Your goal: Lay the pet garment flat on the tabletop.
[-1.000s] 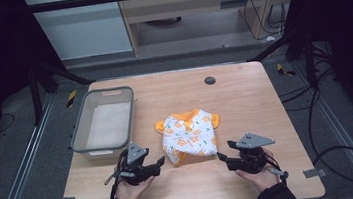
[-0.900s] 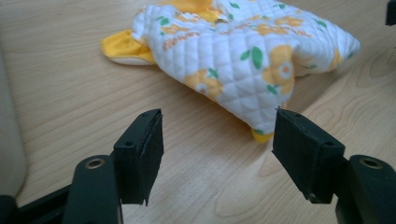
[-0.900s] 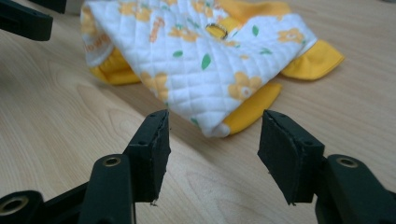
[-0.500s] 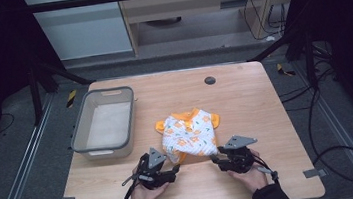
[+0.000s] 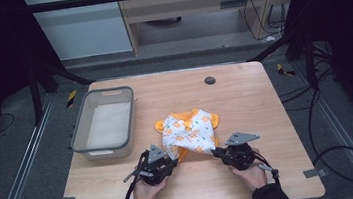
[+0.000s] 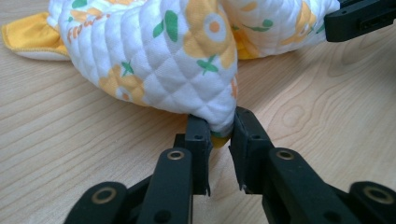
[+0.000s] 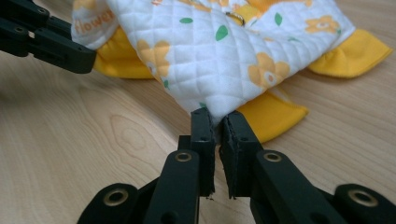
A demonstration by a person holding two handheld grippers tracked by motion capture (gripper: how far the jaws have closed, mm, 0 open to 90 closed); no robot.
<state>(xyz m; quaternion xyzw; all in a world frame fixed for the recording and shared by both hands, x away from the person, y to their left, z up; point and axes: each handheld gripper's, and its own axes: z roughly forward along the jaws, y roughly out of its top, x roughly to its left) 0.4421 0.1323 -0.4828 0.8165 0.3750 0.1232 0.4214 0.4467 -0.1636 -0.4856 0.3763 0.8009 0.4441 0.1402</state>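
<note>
A small quilted white garment (image 5: 188, 134) with orange flowers and yellow trim lies crumpled near the middle of the wooden table (image 5: 244, 92). My left gripper (image 5: 170, 158) is shut on its near left corner; in the left gripper view the fabric (image 6: 159, 60) is pinched between the jaws of the left gripper (image 6: 219, 128). My right gripper (image 5: 218, 153) is shut on the near right corner, and the right gripper view has the cloth (image 7: 210, 51) clamped in the tips of the right gripper (image 7: 215, 122). Both held corners are lifted slightly off the table.
A grey plastic bin (image 5: 102, 122) stands at the table's left, with a pale lining inside. A dark round hole (image 5: 209, 80) sits near the far edge. Bare wood lies to the right of the garment and along the front edge between the hands.
Both grippers moved inward from either side of the garment and closed on its near corners. The garment's near edge has bunched and risen.
</note>
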